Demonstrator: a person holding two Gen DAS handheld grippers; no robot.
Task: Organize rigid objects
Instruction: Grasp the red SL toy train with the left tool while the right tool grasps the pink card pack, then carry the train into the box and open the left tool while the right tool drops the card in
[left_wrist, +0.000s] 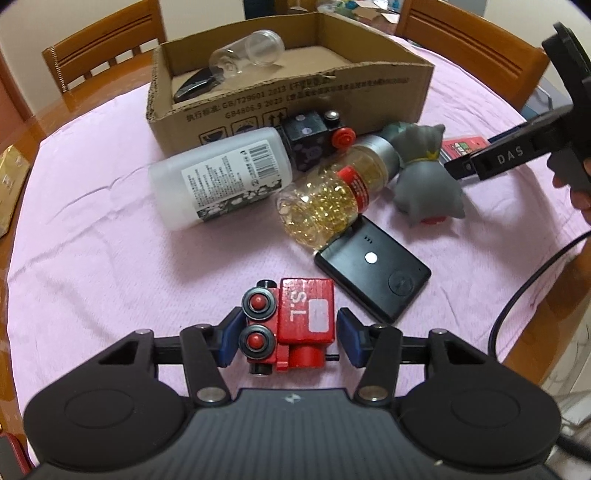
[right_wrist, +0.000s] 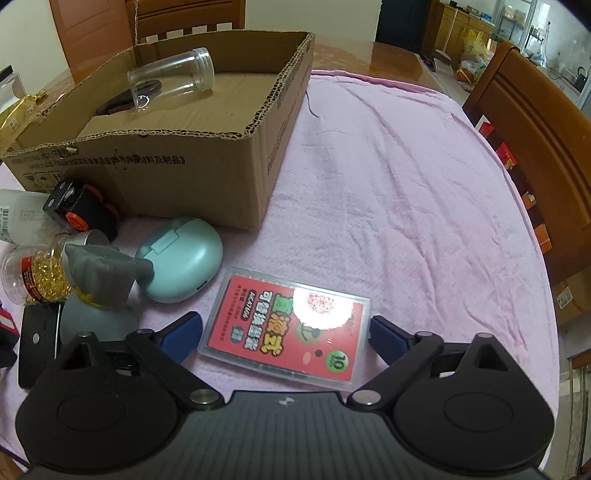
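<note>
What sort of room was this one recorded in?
Probably a home dining room: a wooden table under a pink cloth, wooden dining chairs around it, and cabinets and a plastic bag in the background.

Left hand-held gripper (left_wrist: 288, 338) clamps red toy train (left_wrist: 291, 325).

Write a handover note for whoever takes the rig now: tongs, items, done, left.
Left tongs: closed around the red toy train on the pink cloth; the right pad's contact is unclear.
Right tongs: open, straddling the red card case, which lies flat; pads not touching.
Done: clear jar and a dark flat item lie in the cardboard box.
Left: train, card case, white bottle, gold-bead bottle, black dice block, grey figure, black device, teal case, all outside the box.
</note>
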